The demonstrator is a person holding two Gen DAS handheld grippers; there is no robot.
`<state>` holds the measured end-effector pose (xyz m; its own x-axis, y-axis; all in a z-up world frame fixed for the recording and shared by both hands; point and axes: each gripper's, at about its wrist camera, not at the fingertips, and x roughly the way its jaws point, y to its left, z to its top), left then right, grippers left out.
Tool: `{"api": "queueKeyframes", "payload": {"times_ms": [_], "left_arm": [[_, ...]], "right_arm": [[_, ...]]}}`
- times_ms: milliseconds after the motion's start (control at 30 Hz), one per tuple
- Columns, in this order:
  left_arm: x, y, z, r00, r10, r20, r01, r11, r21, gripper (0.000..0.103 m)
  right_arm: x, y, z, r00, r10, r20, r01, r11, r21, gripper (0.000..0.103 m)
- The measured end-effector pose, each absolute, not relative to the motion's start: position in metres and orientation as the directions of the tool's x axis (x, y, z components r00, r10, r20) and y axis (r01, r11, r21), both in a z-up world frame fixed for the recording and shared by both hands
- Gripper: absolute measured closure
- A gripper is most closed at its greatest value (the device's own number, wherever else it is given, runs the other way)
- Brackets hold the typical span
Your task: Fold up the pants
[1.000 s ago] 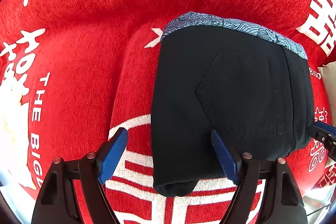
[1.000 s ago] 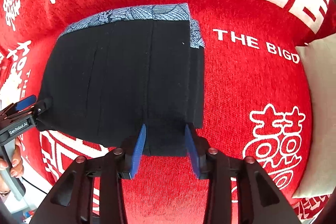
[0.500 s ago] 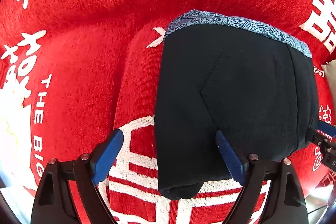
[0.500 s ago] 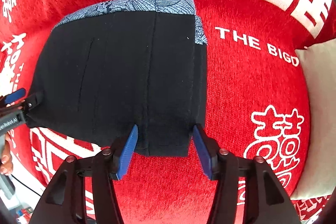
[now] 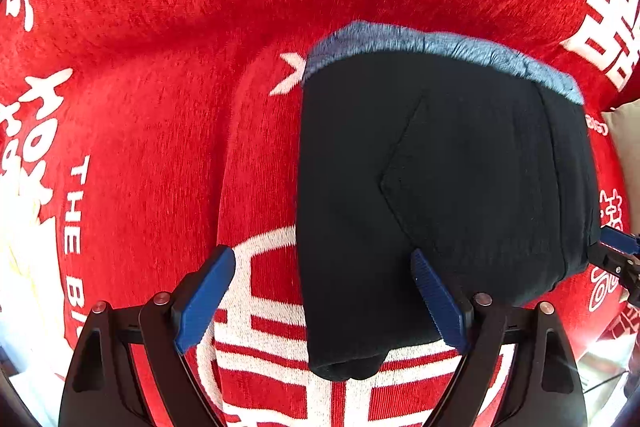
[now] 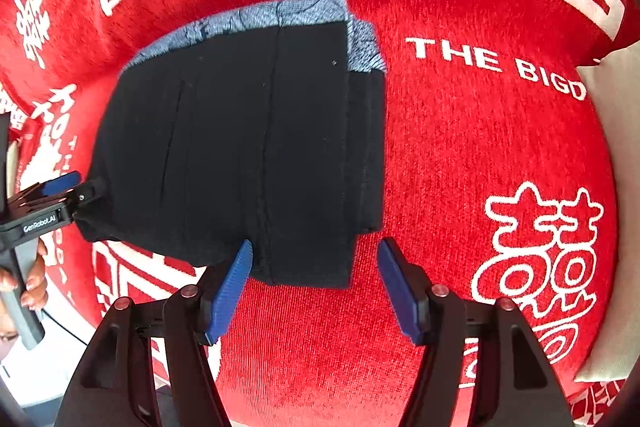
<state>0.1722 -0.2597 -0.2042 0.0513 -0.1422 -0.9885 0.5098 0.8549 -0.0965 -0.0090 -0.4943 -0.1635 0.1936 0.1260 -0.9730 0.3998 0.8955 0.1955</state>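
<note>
Lying folded into a compact black fabric packet with a blue patterned waistband along its far edge, the pants point(image 5: 440, 187) rest on a red plush cloth printed with white characters and lettering point(image 5: 160, 87), which covers whatever surface sits beneath; placed flat and squared, judged near the end of the folding.

Starting at the left: left tool point(image 5: 324, 301) pointing down over the packet's near left corner, blue-padded jaws spread wide, one pad over bare red cloth and the other over black fabric, pressing nothing; probably hovering there after letting go, or ready to tidy that corner. Seen also from the right wrist view as a black body at the left margin, held by a hand point(image 6: 30, 287) with only fingertips visible.

Moving right: right tool point(image 6: 316, 291) above the near right corner, jaws having just been opening, now spread with the hem's corner showing between the pads but untouched; likely a release of the last fold.

Farthest right: a pale cushion-like shape point(image 6: 612, 187), cut off by the frame edge.

Hidden or unclear: layers inside the packet, the legs' ends, the surface under the cloth; left-view waistband blurred.
</note>
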Motion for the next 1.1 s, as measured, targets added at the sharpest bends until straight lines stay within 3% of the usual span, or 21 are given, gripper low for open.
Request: {"api": "queueKeyframes", "payload": {"times_ms": [233,633,833,1033,1100], "left_arm": [[0.21,-0.258,-0.21,-0.062,-0.292,-0.954,0.46,0.84,-0.287,0.013],[0.246,-0.264,-0.244,-0.316,-0.459,-0.83,0.425,0.714,-0.556,0.013],[0.255,-0.274,-0.265,-0.374,-0.496,-0.784,0.392,0.681,-0.618,0.013],[0.247,-0.284,-0.262,-0.339,-0.495,-0.8,0.389,0.701,-0.598,0.013],[0.244,-0.282,-0.257,-0.328,-0.515,-0.791,0.374,0.699,-0.61,0.028]], "right_arm": [[-0.012,-0.567,-0.156,0.317,0.273,-0.908,0.47,0.787,0.401,0.034],[-0.007,-0.606,-0.215,0.407,0.582,-0.704,0.443,0.548,0.71,0.034],[0.003,-0.608,-0.223,0.401,0.641,-0.654,0.383,0.531,0.756,0.032],[0.012,-0.607,-0.231,0.379,0.654,-0.654,0.391,0.528,0.754,0.033],[0.016,-0.603,-0.229,0.374,0.639,-0.672,0.406,0.538,0.738,0.044]]}}
